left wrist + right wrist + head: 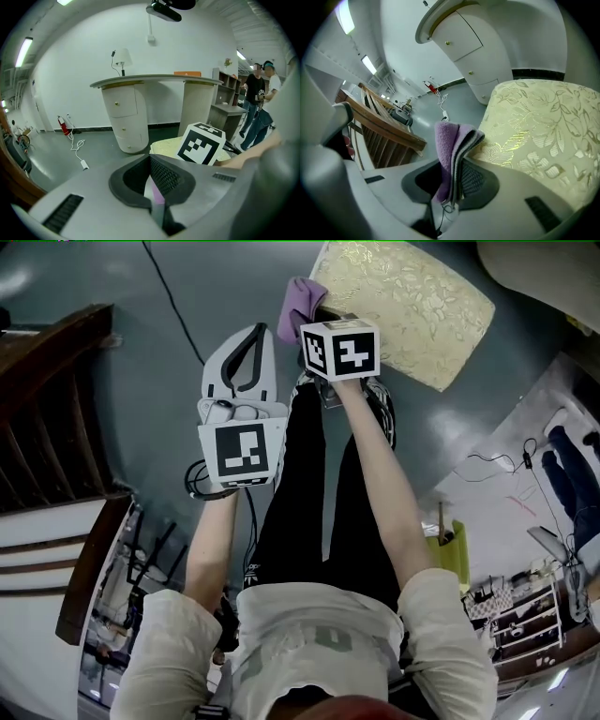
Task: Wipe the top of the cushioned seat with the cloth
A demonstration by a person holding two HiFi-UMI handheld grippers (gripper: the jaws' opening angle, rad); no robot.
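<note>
Left claw (253,338): jaws drawn together on nothing, held idle at the left, apart from the seat. Right claw (452,185): clamped on the folded purple cloth (449,140), which stands up from the jaws just beside the left edge of the cushioned seat (534,117); contact with it cannot be confirmed. Judged step: bringing the cloth to the seat, wiping not begun. The next move calls for carrying the cloth right over the gold-patterned top, laying it flat and sweeping across.

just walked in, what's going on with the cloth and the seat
A person holds a hand-held gripper in each hand. The right hand-held gripper is shut on a purple cloth at the edge of the gold cushioned seat. The left hand-held gripper hangs beside it over the floor, jaws together.
</note>
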